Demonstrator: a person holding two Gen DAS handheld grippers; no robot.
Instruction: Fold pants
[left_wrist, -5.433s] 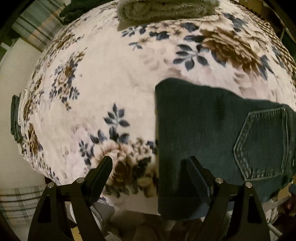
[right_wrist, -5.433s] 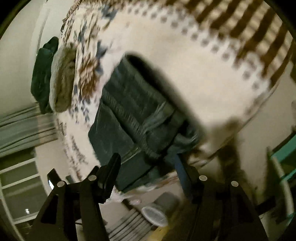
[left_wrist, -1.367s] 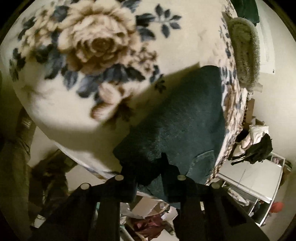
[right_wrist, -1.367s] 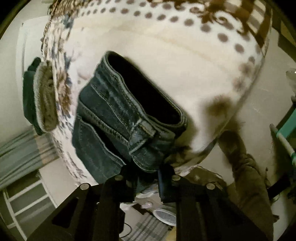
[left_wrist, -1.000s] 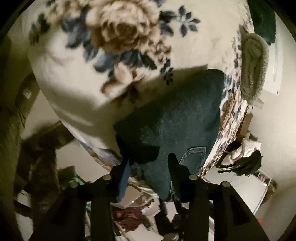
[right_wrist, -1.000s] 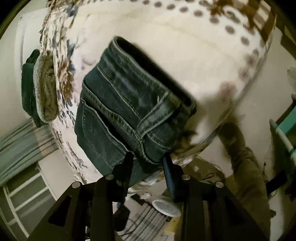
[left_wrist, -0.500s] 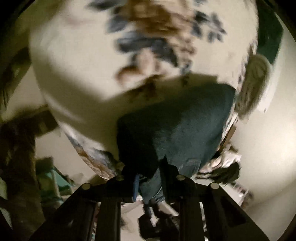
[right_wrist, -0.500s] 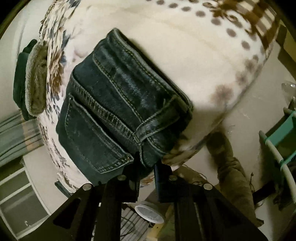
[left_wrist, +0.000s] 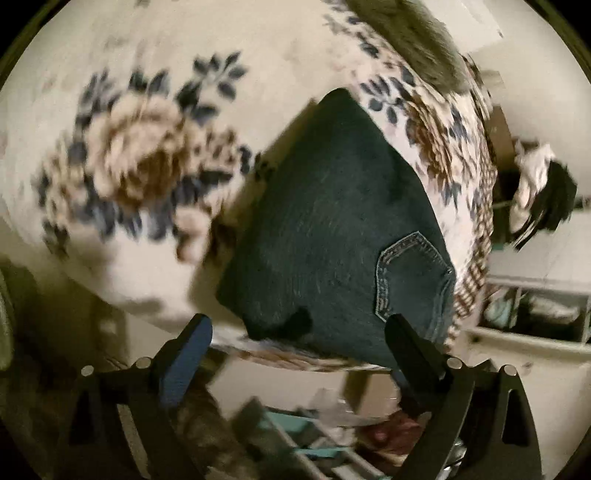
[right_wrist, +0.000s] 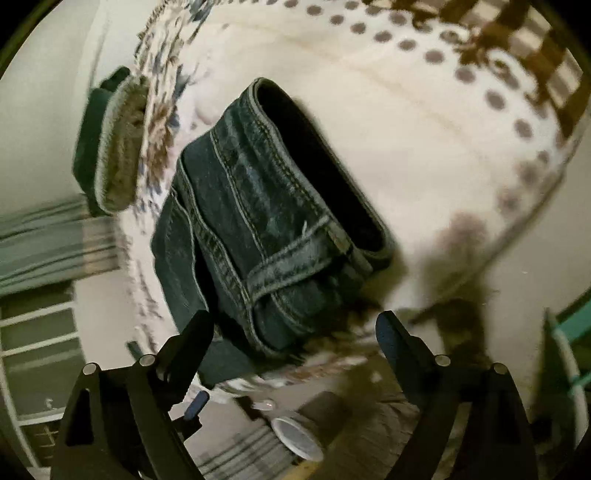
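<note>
Dark blue jeans (left_wrist: 332, 229) lie folded in a compact stack near the edge of a floral blanket (left_wrist: 140, 162) on the bed. A back pocket (left_wrist: 410, 273) faces up in the left wrist view. My left gripper (left_wrist: 297, 328) hovers over the stack's near corner, jaws opening wide, pads clear of the cloth. In the right wrist view the jeans (right_wrist: 266, 221) show their waistband and a belt loop (right_wrist: 291, 266). My right gripper (right_wrist: 295, 325) hangs just off the waistband end, jaws opening, nothing between the pads.
A folded beige-grey towel (left_wrist: 413, 44) on dark green cloth (right_wrist: 88, 140) lies at the bed's far side. Beside the bed are a white shelf (left_wrist: 535, 317) with clutter, a teal frame (right_wrist: 576, 325) and a white round container (right_wrist: 299, 437) on the floor.
Both grippers were shut on the jeans' near edge half a second ago; now both have let go and stand wide. The left gripper has lifted and rolled, and the jeans rest on the bed.
</note>
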